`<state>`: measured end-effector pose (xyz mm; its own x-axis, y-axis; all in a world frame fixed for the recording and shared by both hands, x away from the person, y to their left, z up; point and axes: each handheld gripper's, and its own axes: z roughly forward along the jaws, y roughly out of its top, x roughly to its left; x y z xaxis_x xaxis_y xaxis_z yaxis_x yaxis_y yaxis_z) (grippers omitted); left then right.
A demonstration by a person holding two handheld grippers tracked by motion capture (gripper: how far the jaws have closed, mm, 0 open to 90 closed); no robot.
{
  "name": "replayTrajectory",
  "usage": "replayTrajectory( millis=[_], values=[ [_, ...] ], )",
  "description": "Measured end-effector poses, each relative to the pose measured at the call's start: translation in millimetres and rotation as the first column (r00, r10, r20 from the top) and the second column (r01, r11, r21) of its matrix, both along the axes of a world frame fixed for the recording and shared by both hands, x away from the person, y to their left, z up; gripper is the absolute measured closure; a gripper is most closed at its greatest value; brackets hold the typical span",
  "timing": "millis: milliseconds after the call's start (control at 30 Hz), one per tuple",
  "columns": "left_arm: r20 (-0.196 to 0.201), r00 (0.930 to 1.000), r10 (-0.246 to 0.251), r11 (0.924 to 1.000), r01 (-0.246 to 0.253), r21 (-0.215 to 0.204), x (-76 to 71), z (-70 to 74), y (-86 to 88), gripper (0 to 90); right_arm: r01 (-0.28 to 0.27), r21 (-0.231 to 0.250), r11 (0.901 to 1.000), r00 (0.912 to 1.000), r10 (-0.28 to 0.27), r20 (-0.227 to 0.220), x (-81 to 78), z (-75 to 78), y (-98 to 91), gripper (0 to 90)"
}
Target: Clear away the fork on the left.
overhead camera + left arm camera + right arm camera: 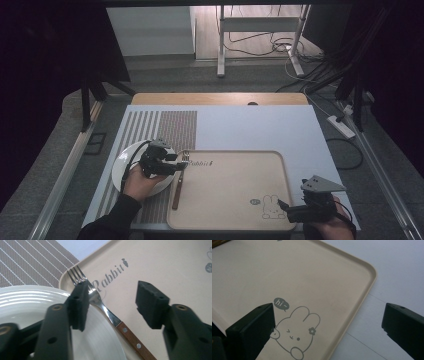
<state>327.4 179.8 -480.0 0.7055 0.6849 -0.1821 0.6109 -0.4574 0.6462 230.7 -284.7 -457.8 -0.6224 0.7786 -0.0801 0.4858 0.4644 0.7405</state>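
A fork (178,185) with a wooden handle lies along the left edge of a beige tray (235,185), tines pointing away from me. My left gripper (174,162) hovers over the fork's neck and above a white plate (122,170). In the left gripper view its jaws (113,293) stand apart, and the fork (110,315) runs below the gap, with neither pad pressing on it. The plate (30,302) rests against the tray (162,265). My right gripper (285,207) is open at the tray's near right corner. In the right gripper view its jaws (328,312) are wide over the tray's rim (362,300).
A striped brown placemat (165,127) lies under the plate on a pale blue table cover (260,127). The tray bears a rabbit drawing (297,335) near its right corner. Beyond the table are a stand's legs (220,50) and cables on the floor (320,60).
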Motion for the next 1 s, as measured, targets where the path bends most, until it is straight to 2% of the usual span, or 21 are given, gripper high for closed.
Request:
replayTrajectory(
  millis=[33, 533, 667, 767, 867, 1000],
  values=[
    [0.003, 1.0, 0.001, 1.0, -0.001, 0.001, -0.4, 0.1, 0.8, 39.2, 0.0, 0.0, 1.0, 1.0, 0.0, 0.001, 0.0, 0.0, 0.1, 0.0],
    [0.02, 0.9994, 0.027, 0.9982, -0.026, -0.055, -8.6, 4.4, 16.7, 22.5, 0.0, 0.004, 1.0, 1.0, 0.0, 0.001, 0.6, 0.0, -0.2, 0.0],
    [0.023, 0.9995, 0.022, 0.9958, -0.02, -0.089, -11.3, 4.7, 22.4, 11.6, -0.001, 0.003, 1.0, 1.0, 0.001, 0.002, 0.7, -0.1, 0.2, 0.0],
    [0.034, 0.9991, 0.023, 0.9968, -0.02, -0.078, -13.7, 4.5, 25.6, 5.5, -0.002, 0.002, 1.0, 1.0, 0.002, 0.001, 0.8, -0.2, 0.2, 0.0],
    [0.045, 0.9985, 0.032, 0.9985, -0.03, -0.046, -16.5, 4.2, 27.2, 2.0, -0.001, 0.004, 1.0, 1.0, 0.001, 0.0, 0.8, -0.1, -0.1, 0.0],
    [0.05, 0.9982, 0.033, 0.999, -0.031, -0.034, -19.6, 4.5, 29.4, 0.6, -0.002, 0.002, 1.0, 1.0, 0.002, 0.0, 0.9, -0.2, 0.2, 0.0]
  ],
)
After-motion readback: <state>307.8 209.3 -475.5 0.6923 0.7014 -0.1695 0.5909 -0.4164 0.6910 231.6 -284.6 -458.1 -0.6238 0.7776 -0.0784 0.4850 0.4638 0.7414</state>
